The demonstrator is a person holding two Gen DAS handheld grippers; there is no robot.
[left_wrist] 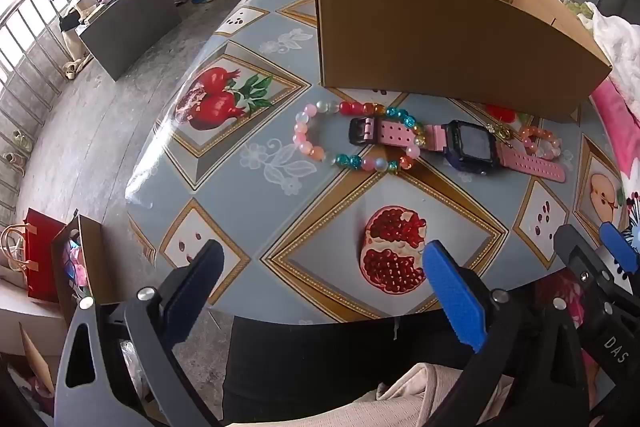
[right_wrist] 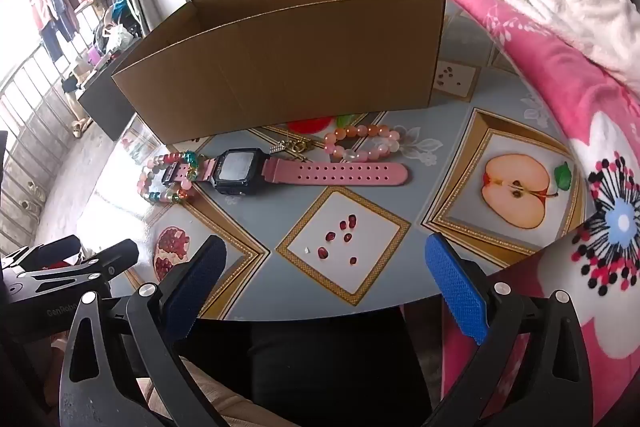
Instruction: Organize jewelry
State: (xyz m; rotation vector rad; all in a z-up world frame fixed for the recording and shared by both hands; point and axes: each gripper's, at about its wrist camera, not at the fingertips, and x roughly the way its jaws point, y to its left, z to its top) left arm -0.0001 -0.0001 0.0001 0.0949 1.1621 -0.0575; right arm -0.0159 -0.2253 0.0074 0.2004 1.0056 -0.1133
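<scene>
Before the open brown cardboard box [right_wrist: 288, 67], pink-strapped digital watch [right_wrist: 240, 173] awaits boxing; left gripper [left_wrist: 320, 267] and right gripper [right_wrist: 326, 261] both spread, empty.

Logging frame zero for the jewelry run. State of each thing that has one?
Left tool: open, empty, above the table edge.
Right tool: open, empty.
Cardboard box: open at the top, inside hidden.
Watch: unbuckled, flat, buckle strap across the multicolour bracelet.
Orange-pink bracelet: closed loop, flat.
Gold piece: unclear.
</scene>
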